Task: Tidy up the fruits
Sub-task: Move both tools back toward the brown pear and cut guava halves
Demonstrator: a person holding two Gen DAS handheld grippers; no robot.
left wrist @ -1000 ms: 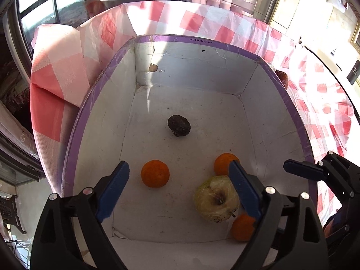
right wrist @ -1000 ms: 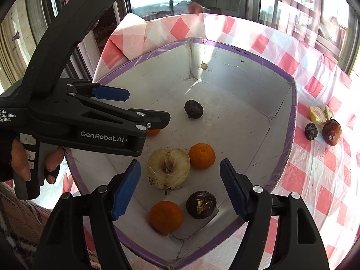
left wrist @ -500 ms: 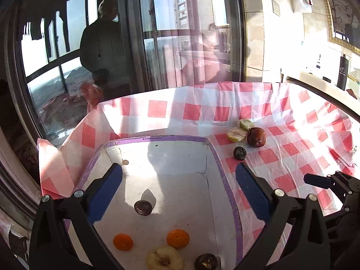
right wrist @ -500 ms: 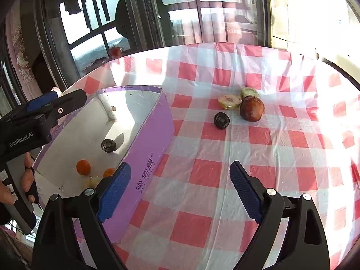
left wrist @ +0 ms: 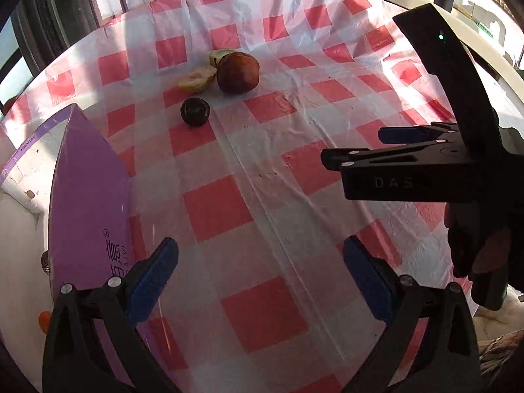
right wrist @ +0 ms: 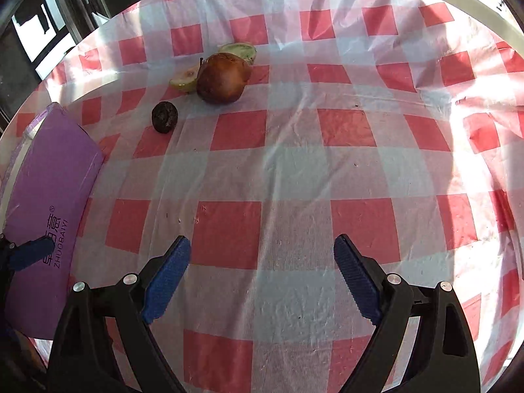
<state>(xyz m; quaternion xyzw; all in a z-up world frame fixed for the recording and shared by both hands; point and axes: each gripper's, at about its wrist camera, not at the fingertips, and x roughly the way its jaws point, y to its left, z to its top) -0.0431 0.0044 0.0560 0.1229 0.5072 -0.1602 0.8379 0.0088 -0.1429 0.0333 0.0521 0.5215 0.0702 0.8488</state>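
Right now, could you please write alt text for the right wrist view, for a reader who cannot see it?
The open, empty right hand-held gripper points across a red-and-white checked tablecloth toward a brown fruit, two pale cut fruit pieces beside it, and a small dark fruit. A purple box stands at the left edge.

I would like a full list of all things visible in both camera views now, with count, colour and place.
brown fruit: 1, red-brown, far on the cloth
cut fruit pieces: 2, pale green, touching the brown fruit, left and behind
dark fruit: 1, blackish, apart, nearer the box
box: 1, purple outside, white inside, left
orange: 1, partly seen in the box
tablecloth: 1, red-white check
left gripper: open, empty
right gripper: open, empty
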